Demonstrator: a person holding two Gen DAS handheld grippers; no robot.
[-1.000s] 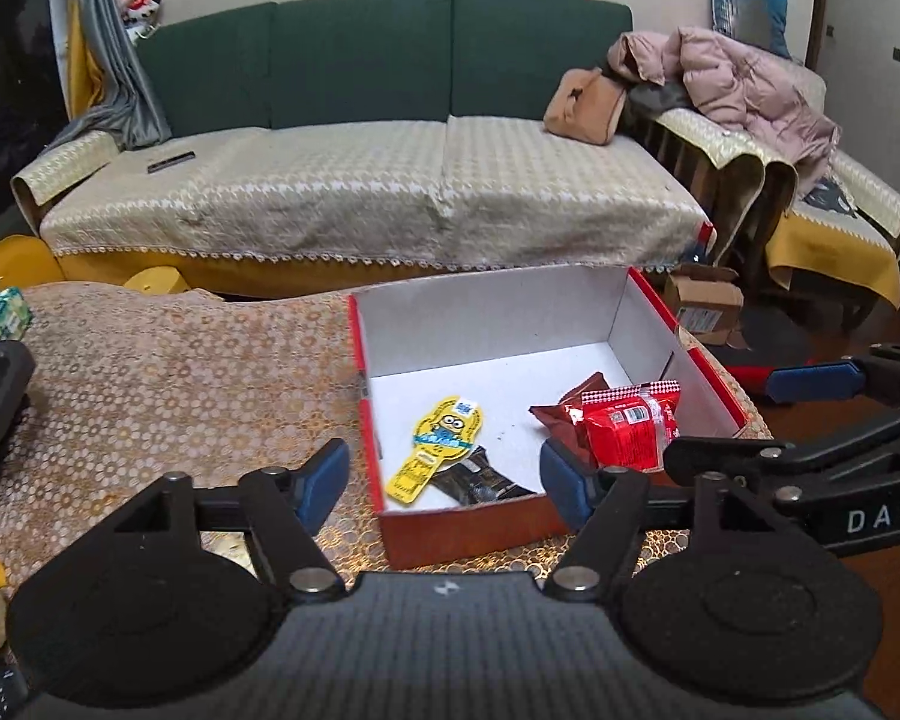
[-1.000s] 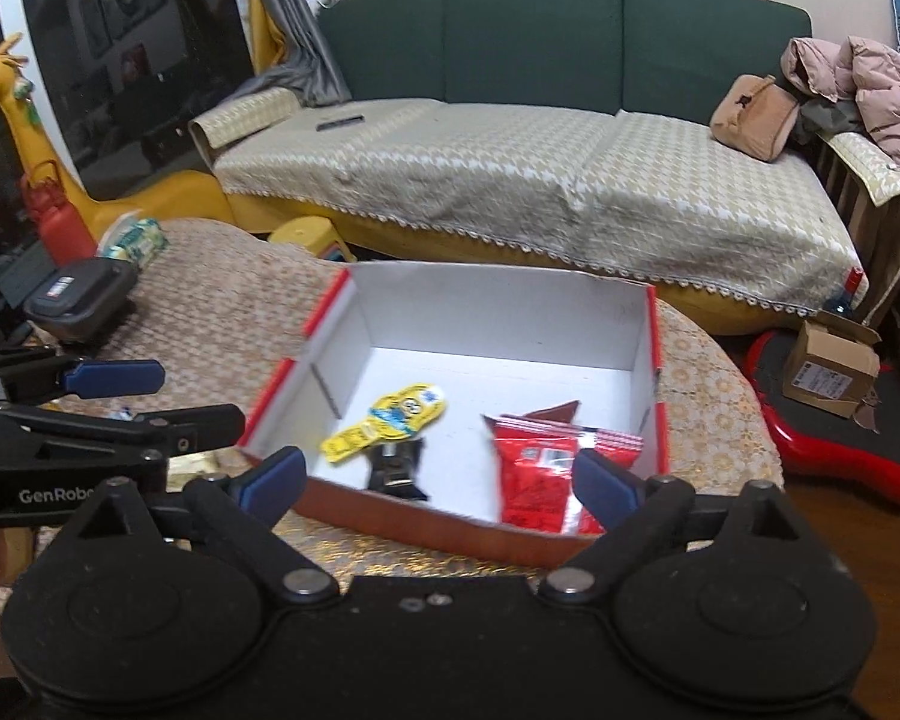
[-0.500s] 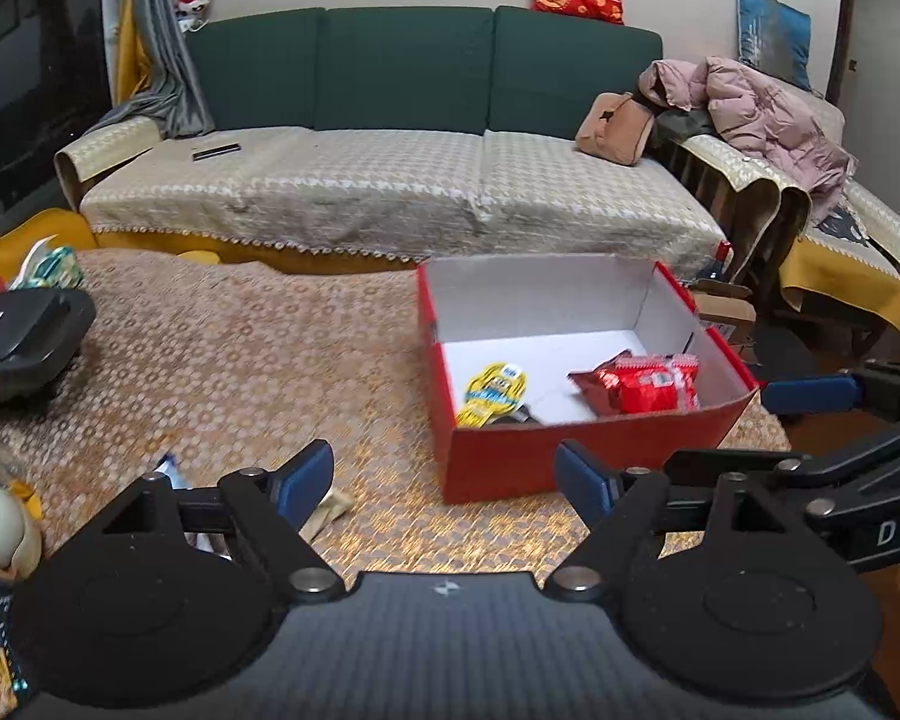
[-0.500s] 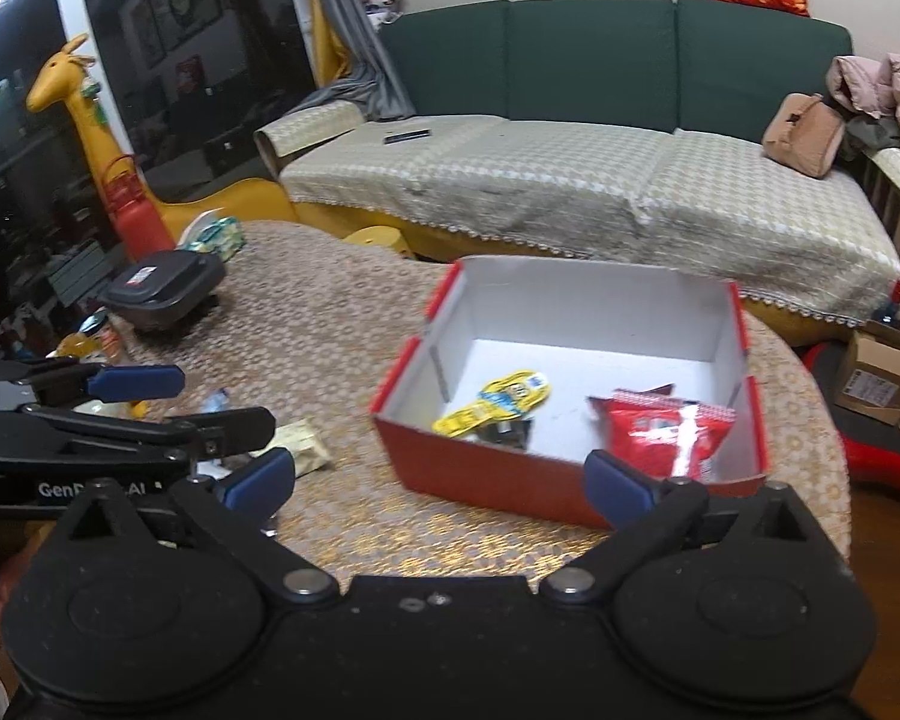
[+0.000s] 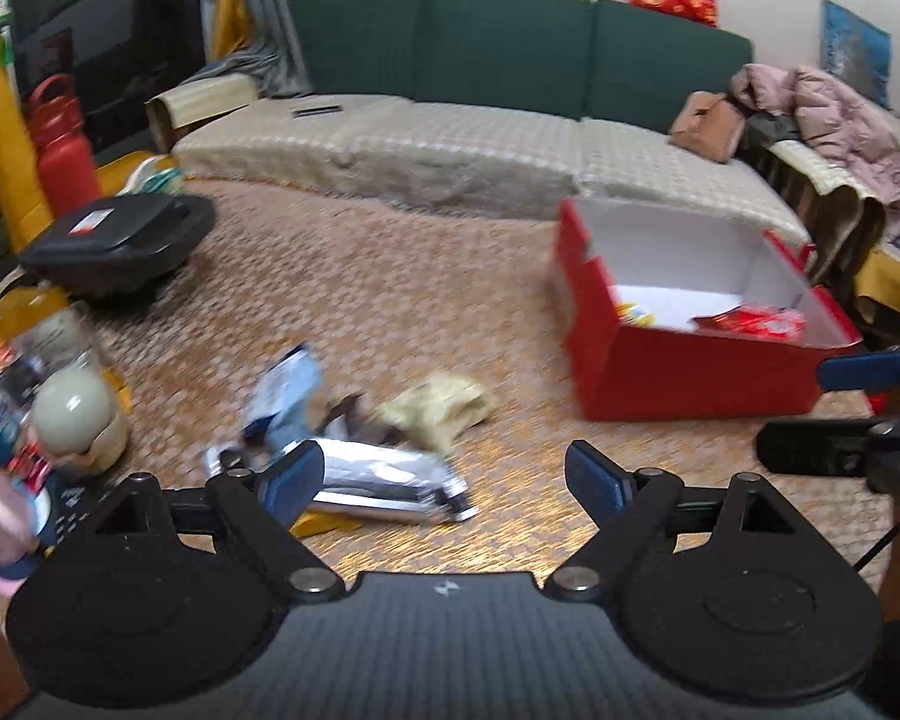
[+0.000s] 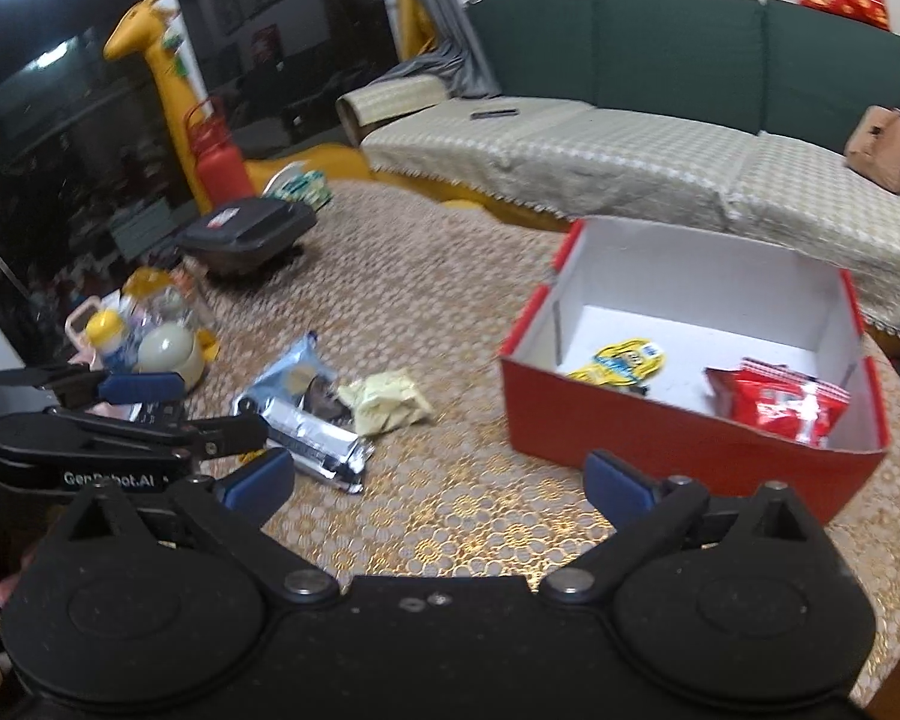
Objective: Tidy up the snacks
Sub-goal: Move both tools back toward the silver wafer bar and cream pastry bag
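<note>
A red box [image 5: 678, 378] [image 6: 678, 456] with a white inside stands on the right of the round table. It holds a red packet [image 6: 774, 402] and a yellow minion packet [image 6: 621, 363]. Loose snacks lie left of it: a pale yellow packet [image 5: 441, 408] [image 6: 387, 402], a silver packet [image 5: 384, 480] [image 6: 318, 438] and a light blue packet [image 5: 285, 393] [image 6: 291, 375]. My left gripper [image 5: 444, 480] is open and empty, just above the silver packet. My right gripper [image 6: 441, 483] is open and empty, in front of the box.
A black case [image 5: 117, 243] [image 6: 246, 234], jars and bottles [image 5: 60, 408] [image 6: 150, 342] crowd the table's left edge. A red bottle [image 6: 219, 165] and yellow giraffe toy [image 6: 162, 78] stand beyond. A green sofa [image 5: 510, 120] lies behind the table.
Both grippers have pulled back from the box and swung left. The loose snacks on the table have come into view, and the left gripper is now over them.
</note>
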